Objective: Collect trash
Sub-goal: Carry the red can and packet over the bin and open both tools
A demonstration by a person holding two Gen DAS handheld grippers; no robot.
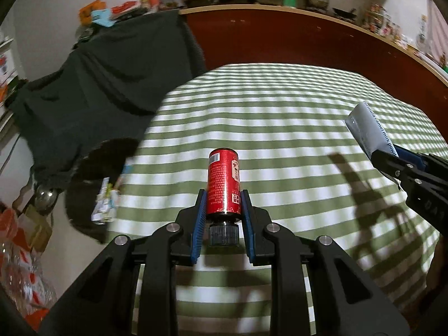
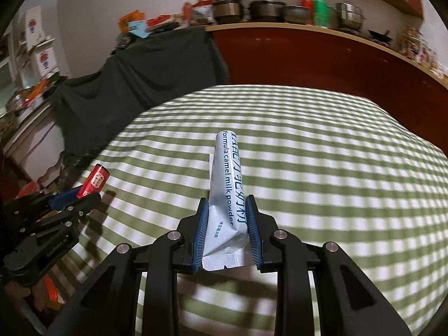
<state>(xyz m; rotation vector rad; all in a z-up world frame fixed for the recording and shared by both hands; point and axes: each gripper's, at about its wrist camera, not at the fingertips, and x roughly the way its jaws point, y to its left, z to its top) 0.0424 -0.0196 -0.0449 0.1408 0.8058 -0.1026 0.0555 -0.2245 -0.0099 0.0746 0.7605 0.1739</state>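
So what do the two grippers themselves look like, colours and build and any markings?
Both look the same build. The left gripper has black angular linkage arms with cut-out openings, round silver pivot pins, and two blue ribbed fingers. The right gripper matches: black frame, silver pins, blue ribbed pads. Seen from the right wrist view, the left gripper's black body carries small pale lettering, too blurred to read. No cables or sleeves show.

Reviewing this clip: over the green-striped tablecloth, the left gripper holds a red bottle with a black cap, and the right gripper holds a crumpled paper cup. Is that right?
Not quite. The right gripper holds a silver-white sachet printed "formula camel milk powder", not a crumpled paper cup; the right wrist view shows it clamped between the blue pads. The rest stands: the left gripper holds the red bottle with a black cap, over the green-striped tablecloth.
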